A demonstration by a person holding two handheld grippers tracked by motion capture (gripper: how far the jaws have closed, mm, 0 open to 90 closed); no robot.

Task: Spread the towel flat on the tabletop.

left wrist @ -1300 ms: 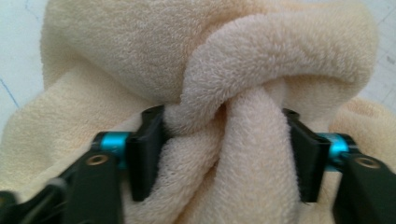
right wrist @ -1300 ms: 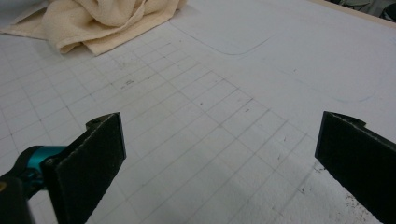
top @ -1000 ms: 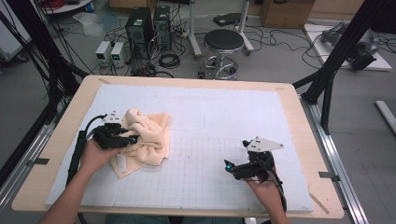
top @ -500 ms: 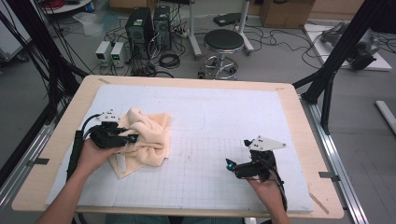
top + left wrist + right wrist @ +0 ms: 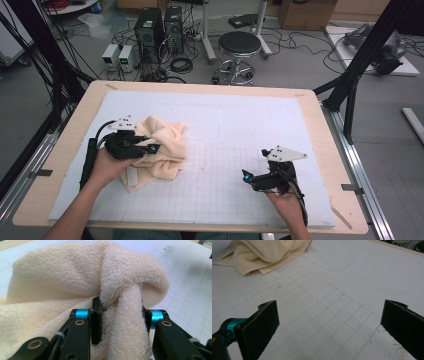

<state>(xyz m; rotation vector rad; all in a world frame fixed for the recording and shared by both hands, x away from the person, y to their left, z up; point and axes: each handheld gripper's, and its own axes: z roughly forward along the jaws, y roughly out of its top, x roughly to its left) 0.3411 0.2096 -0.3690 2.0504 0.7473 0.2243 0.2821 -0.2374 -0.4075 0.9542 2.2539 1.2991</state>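
High view: left gripper [image 5: 150, 148] lifts pinched cream towel [image 5: 160, 150] higher than before; right gripper [image 5: 329, 327] view shows spread jaws.

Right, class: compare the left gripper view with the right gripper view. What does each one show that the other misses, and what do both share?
Left gripper view alone: the left gripper pinching a bunched fold of the cream towel close up.

Right gripper view alone: the right gripper with jaws wide apart and nothing between them, above the gridded mat, plus a curved outline drawn on it.

Both: the towel and the white mat.
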